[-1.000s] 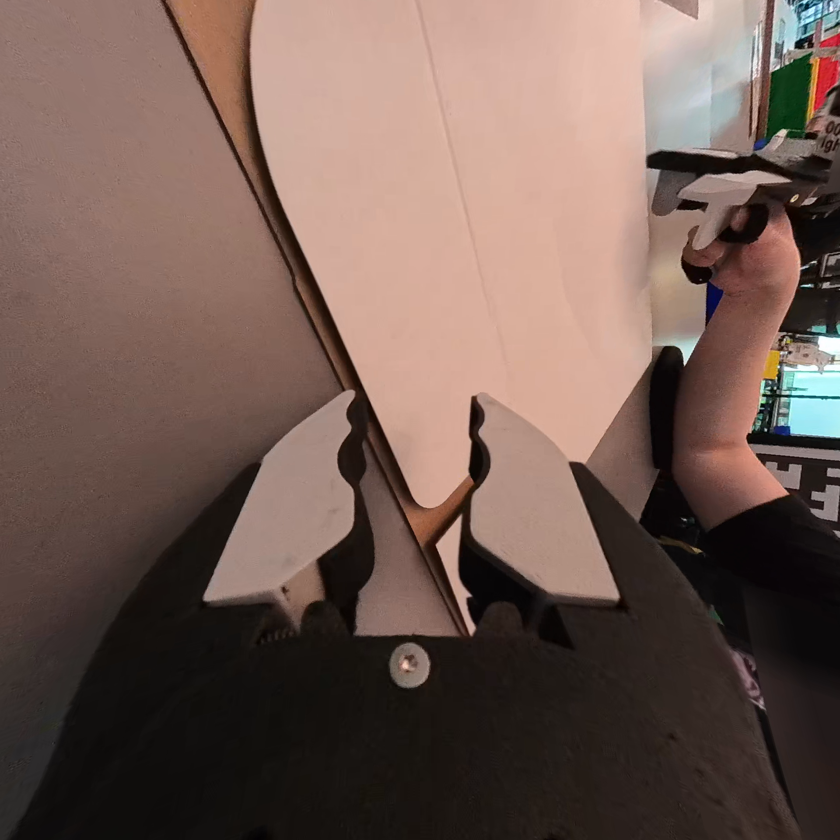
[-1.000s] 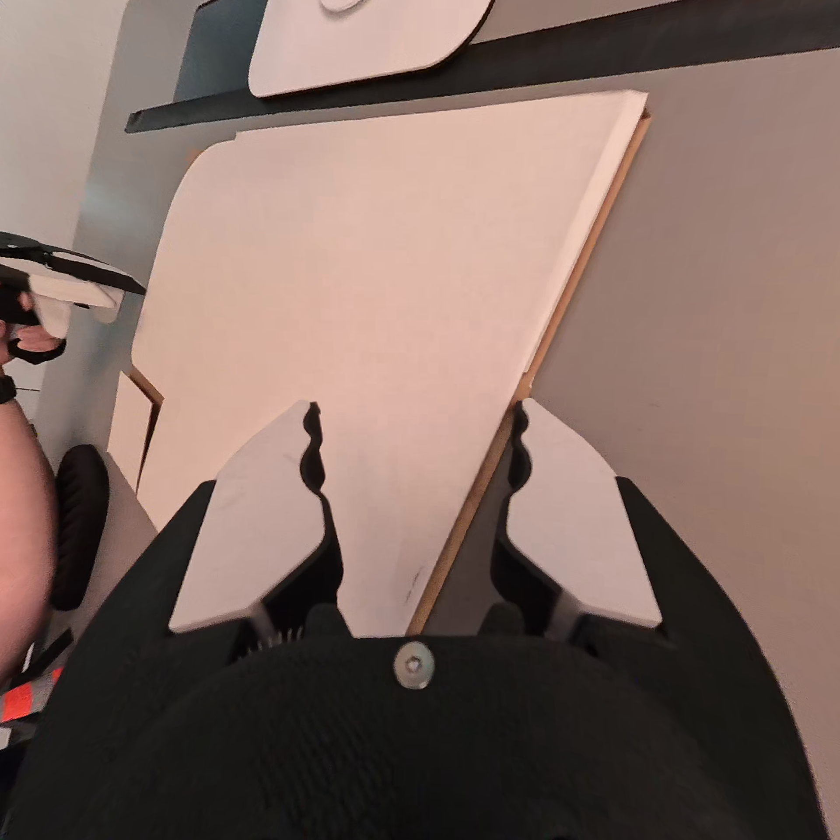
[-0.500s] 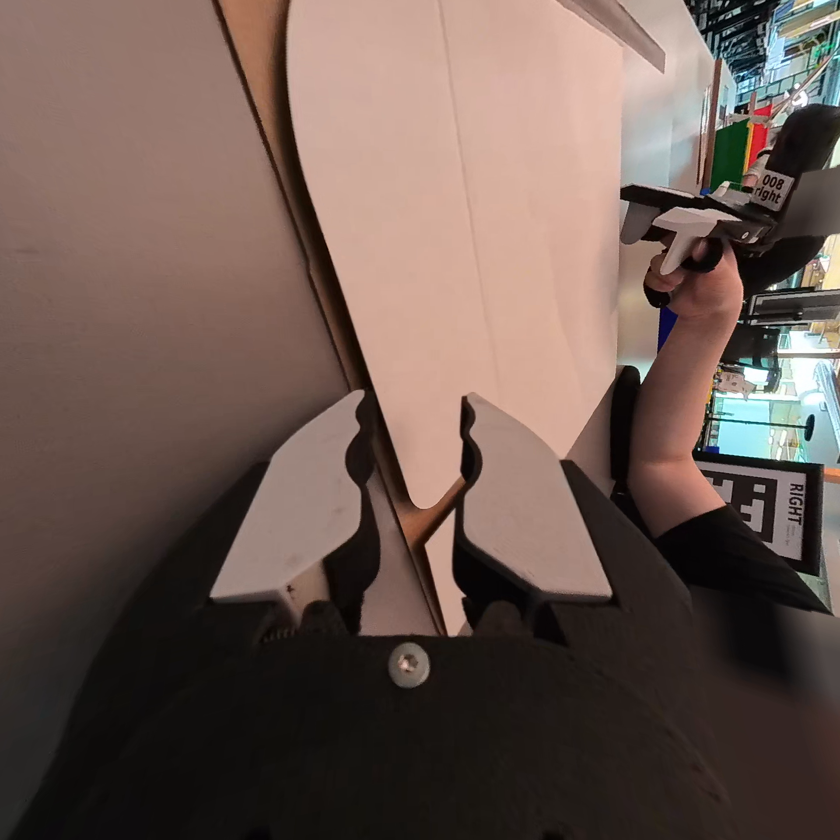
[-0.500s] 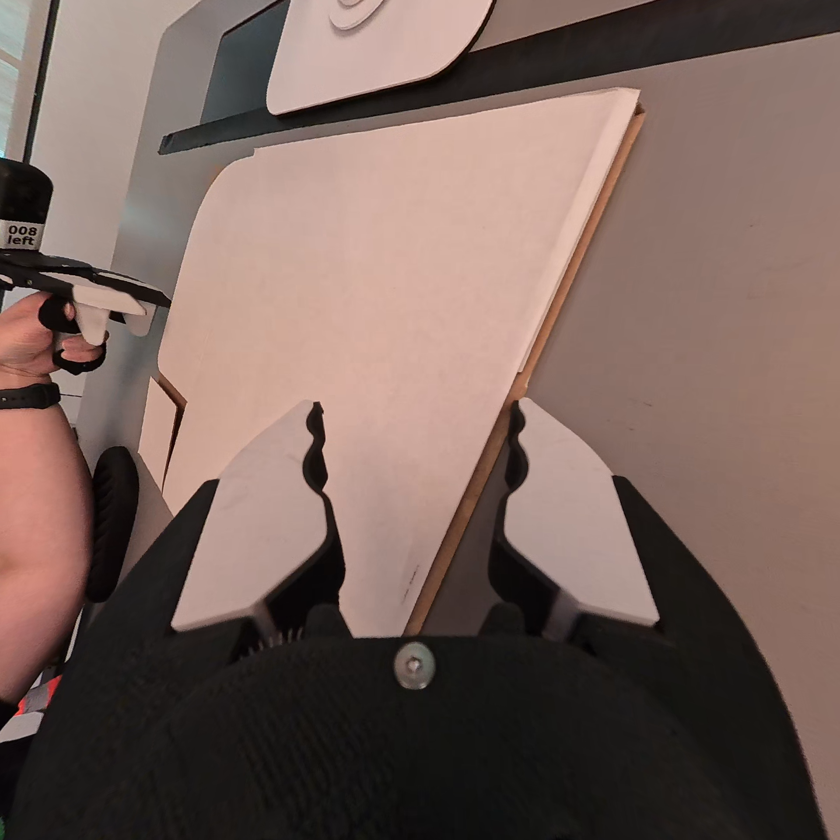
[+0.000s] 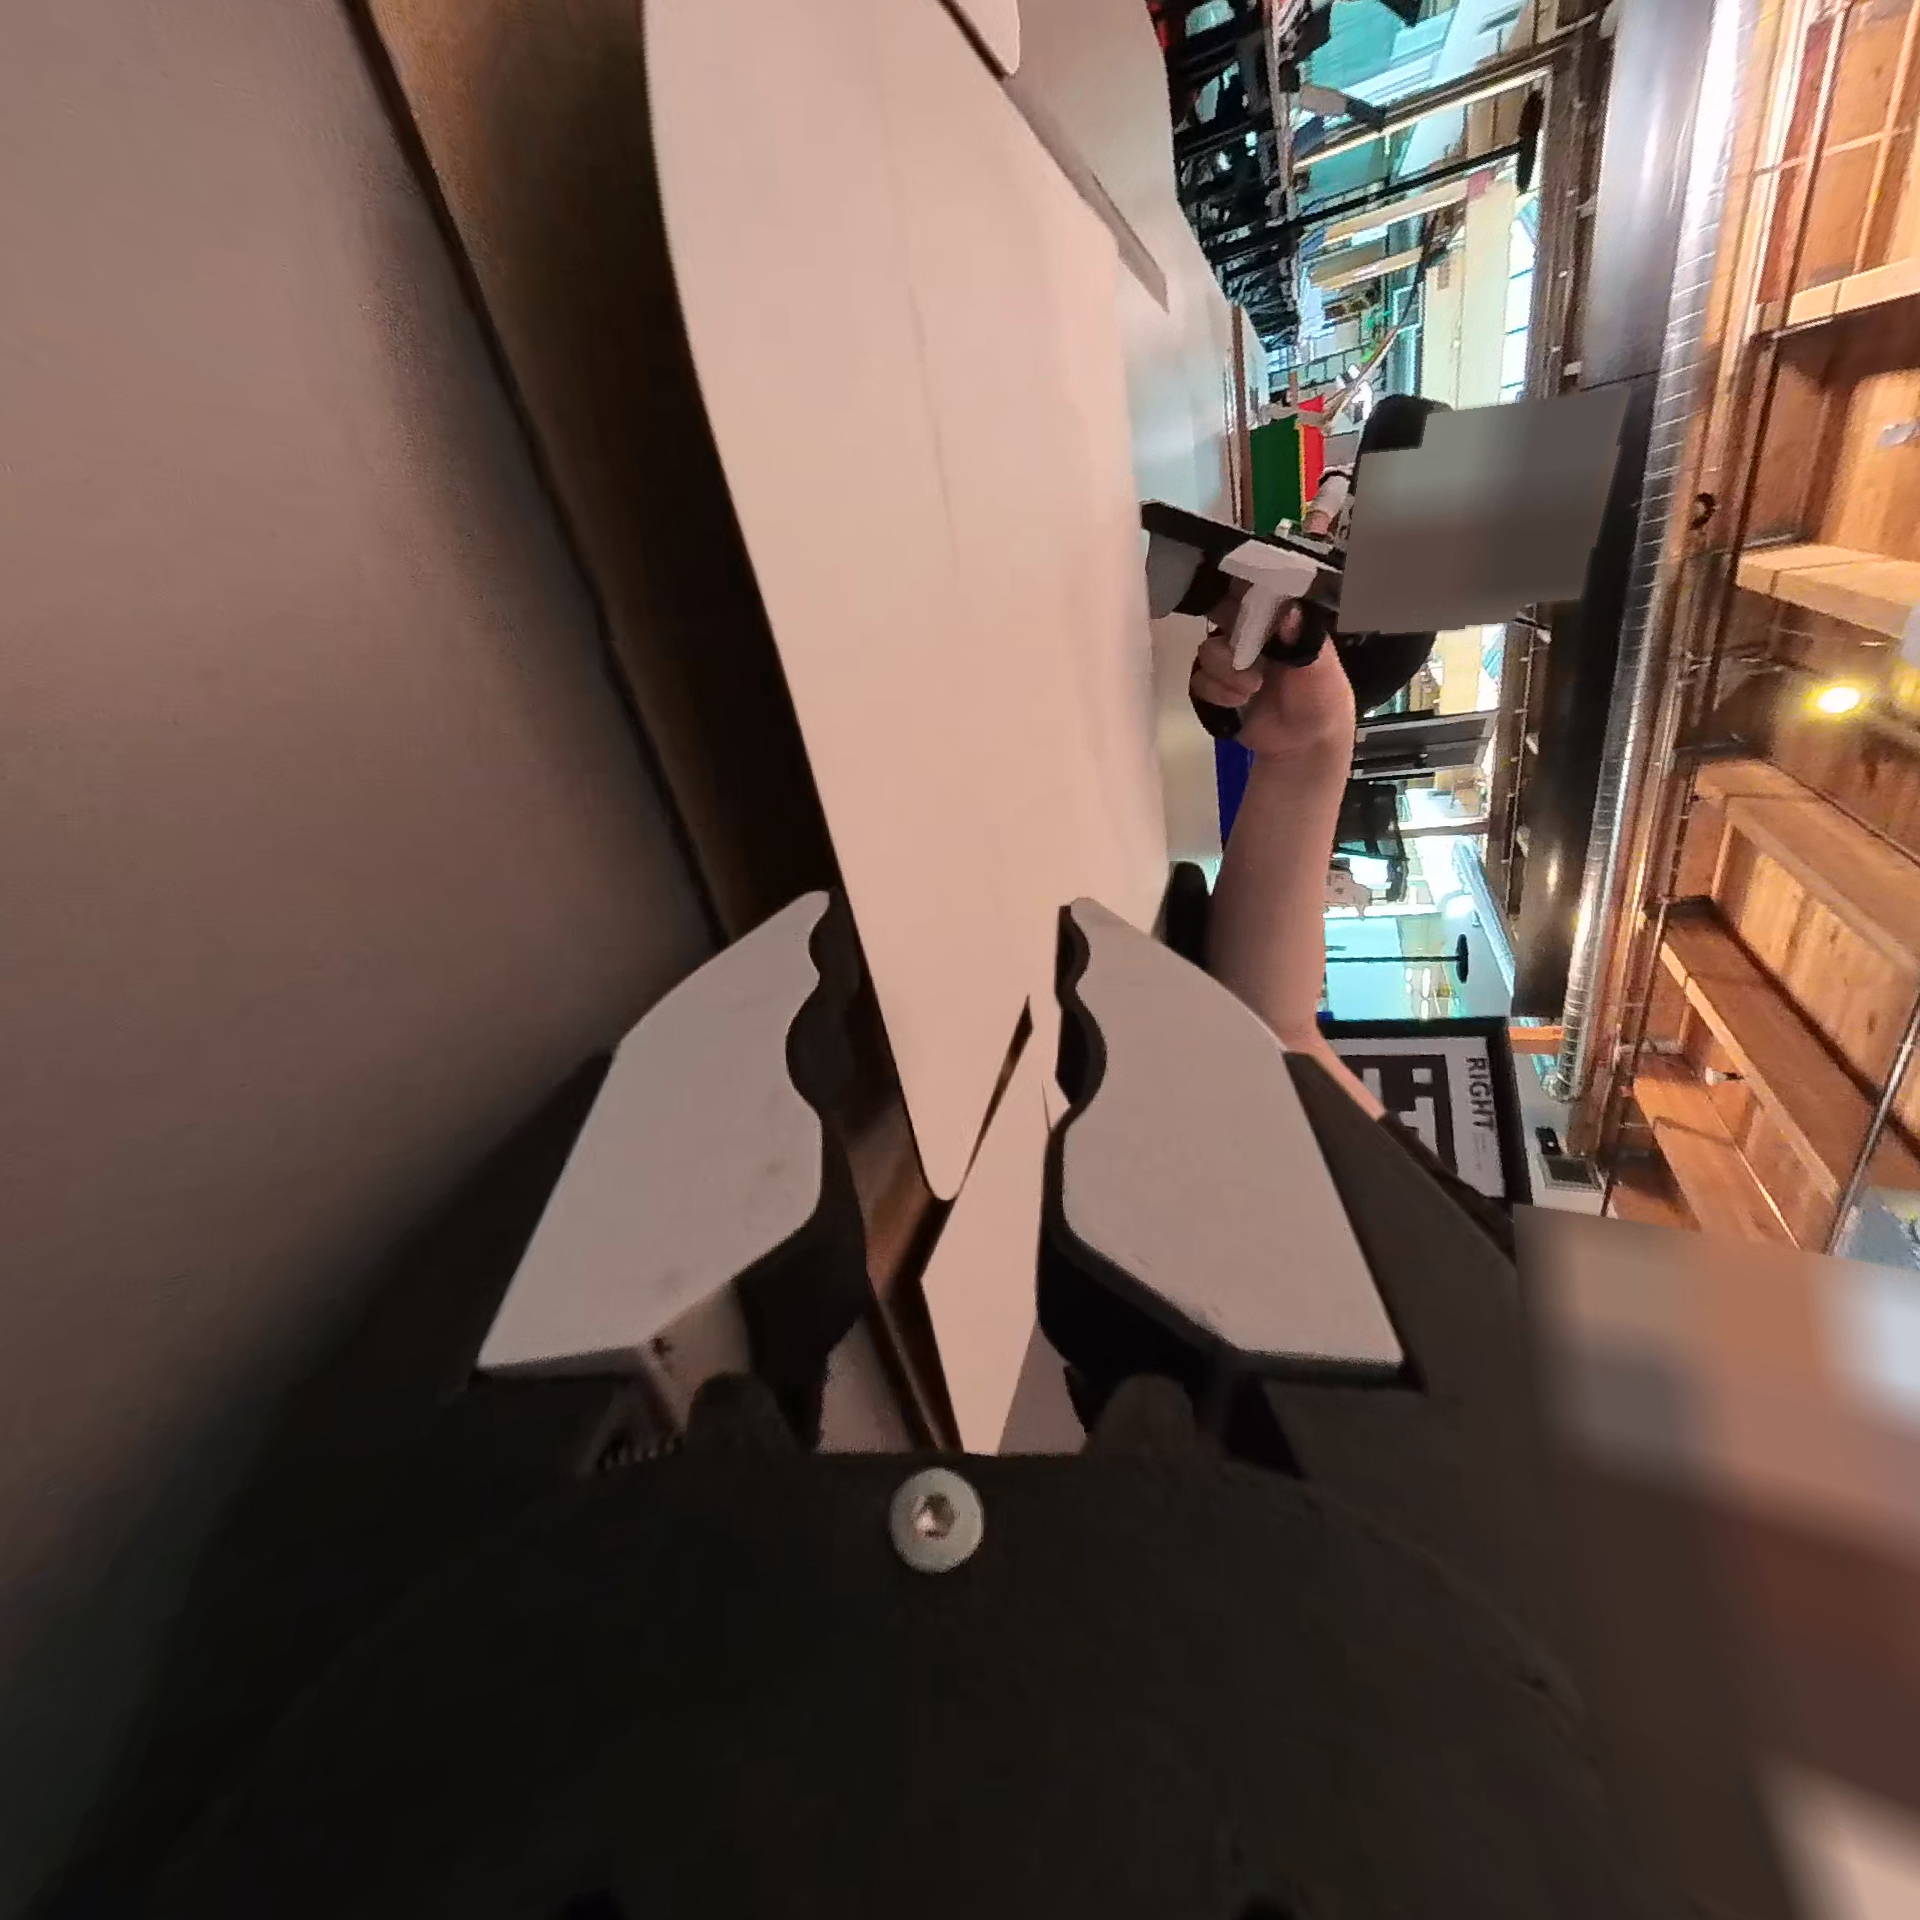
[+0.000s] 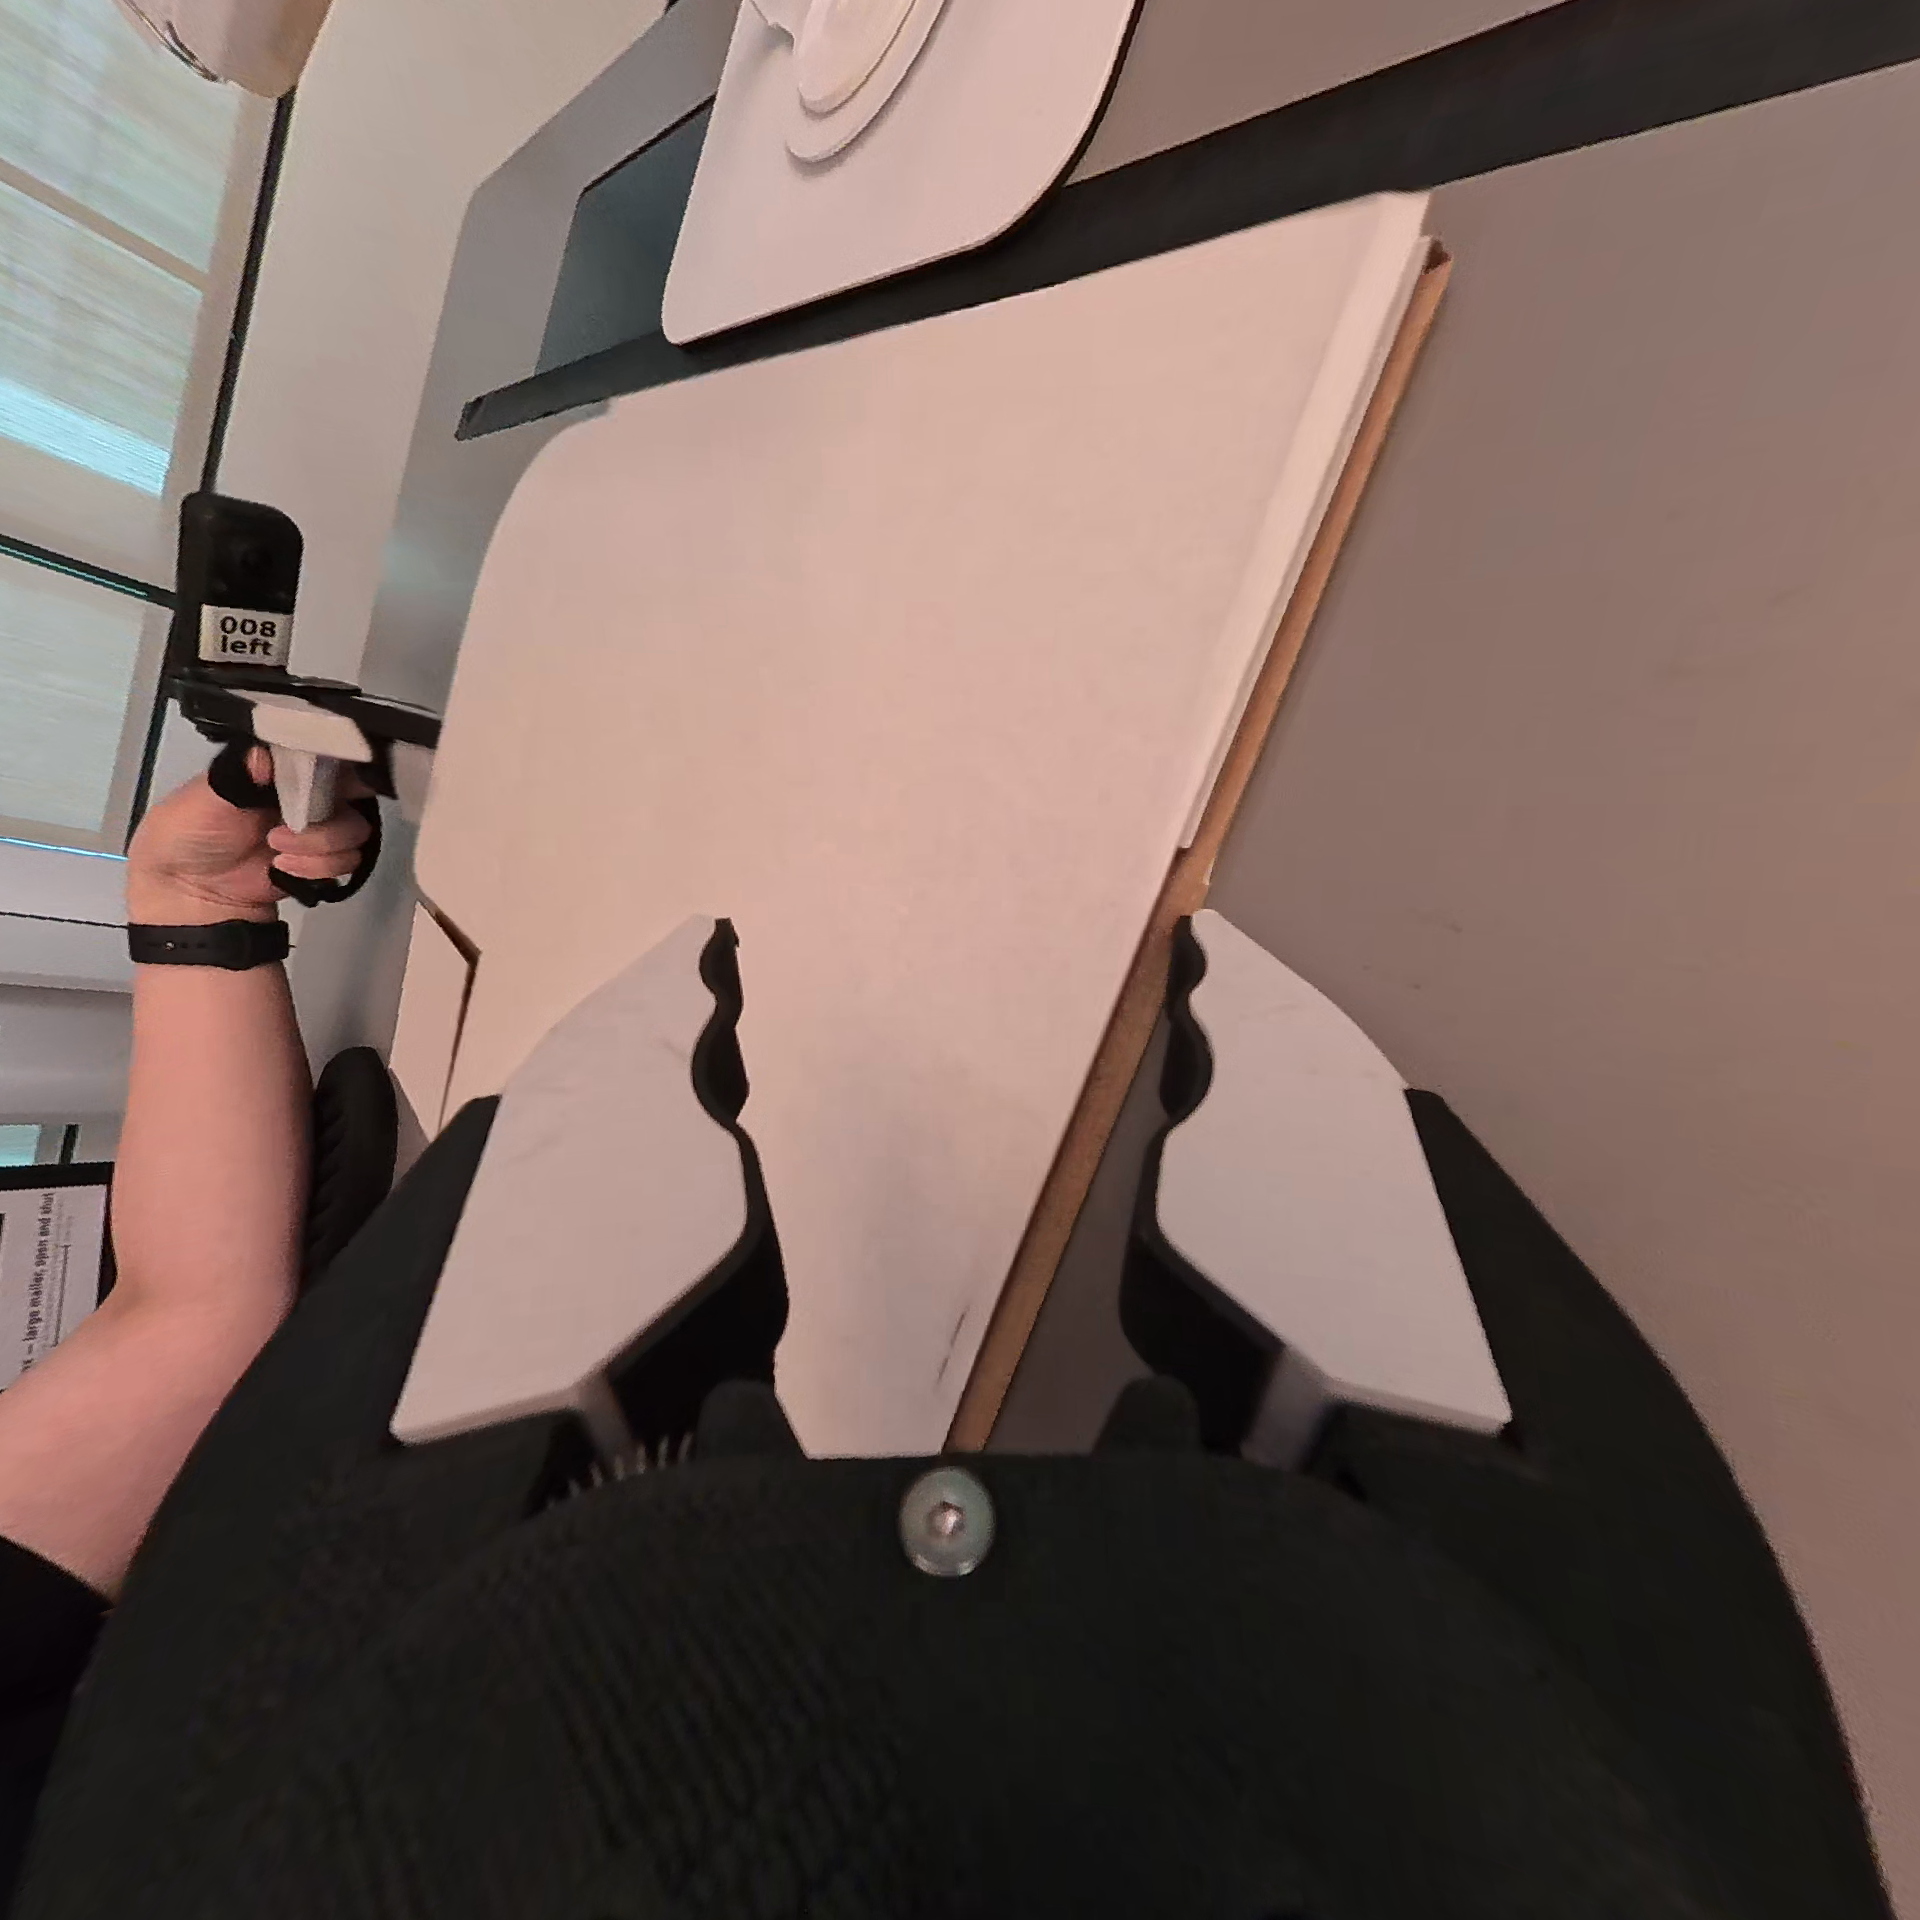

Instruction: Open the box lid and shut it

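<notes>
— Fingers of the left gripper (image 5: 951, 1023): what do they hold?
— They are narrowed onto the lid's (image 5: 925, 520) near corner; whether the pads truly bite, I cannot tell.
— And the right gripper (image 6: 956, 1023)?
— Spread wide, straddling the lid's brown edge at one o'clock without touching it.
— Where is the box?
— Its white lid stands raised off the grey table (image 6: 1662, 727), running toward twelve.
— Progress?
— Opening looks well underway; shutting remains.

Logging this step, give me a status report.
Left claw part closed astride lid edge, grip unclear. Right claw open, straddling the other edge. Lid raised. Nothing blocking.
</notes>
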The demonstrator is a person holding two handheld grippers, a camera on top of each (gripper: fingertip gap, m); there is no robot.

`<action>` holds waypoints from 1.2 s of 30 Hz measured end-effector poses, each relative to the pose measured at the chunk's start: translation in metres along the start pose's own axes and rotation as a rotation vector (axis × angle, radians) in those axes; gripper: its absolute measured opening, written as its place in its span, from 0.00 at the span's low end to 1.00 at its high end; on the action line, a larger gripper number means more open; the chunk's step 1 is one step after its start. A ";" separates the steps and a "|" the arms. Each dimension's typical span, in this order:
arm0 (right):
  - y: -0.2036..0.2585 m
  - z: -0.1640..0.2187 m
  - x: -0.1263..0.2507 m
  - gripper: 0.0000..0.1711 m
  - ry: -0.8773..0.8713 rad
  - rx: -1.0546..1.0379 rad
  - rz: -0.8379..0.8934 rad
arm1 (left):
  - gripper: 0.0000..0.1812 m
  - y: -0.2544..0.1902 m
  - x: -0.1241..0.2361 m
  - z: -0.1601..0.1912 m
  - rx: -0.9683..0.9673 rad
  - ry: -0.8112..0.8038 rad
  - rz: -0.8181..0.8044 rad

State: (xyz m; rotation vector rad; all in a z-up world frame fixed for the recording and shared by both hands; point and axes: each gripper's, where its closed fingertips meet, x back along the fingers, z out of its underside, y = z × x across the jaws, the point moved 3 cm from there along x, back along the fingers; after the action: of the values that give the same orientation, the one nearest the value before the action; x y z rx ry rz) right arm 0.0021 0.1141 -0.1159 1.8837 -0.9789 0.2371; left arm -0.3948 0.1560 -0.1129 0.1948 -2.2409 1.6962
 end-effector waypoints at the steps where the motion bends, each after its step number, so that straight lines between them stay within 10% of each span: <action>1: 0.000 0.000 0.000 0.46 -0.001 0.001 -0.001 | 0.24 -0.001 -0.003 0.000 -0.017 0.006 -0.007; 21: 0.042 -0.018 0.027 0.44 -0.079 0.047 -0.286 | 0.01 -0.087 -0.015 0.028 -0.557 0.182 0.133; 28: 0.118 -0.064 0.143 0.43 -0.528 0.576 -0.122 | 0.01 -0.151 0.008 0.043 -0.871 0.137 0.037; 36: 0.290 -0.006 0.215 0.45 -0.648 1.427 0.310 | 0.01 -0.239 0.003 0.076 -1.175 0.092 -0.113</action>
State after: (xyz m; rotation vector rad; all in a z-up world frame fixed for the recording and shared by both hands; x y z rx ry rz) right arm -0.0619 -0.0565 0.1962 3.1915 -1.8111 0.6507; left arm -0.3397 0.0158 0.0877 -0.0454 -2.6578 0.1441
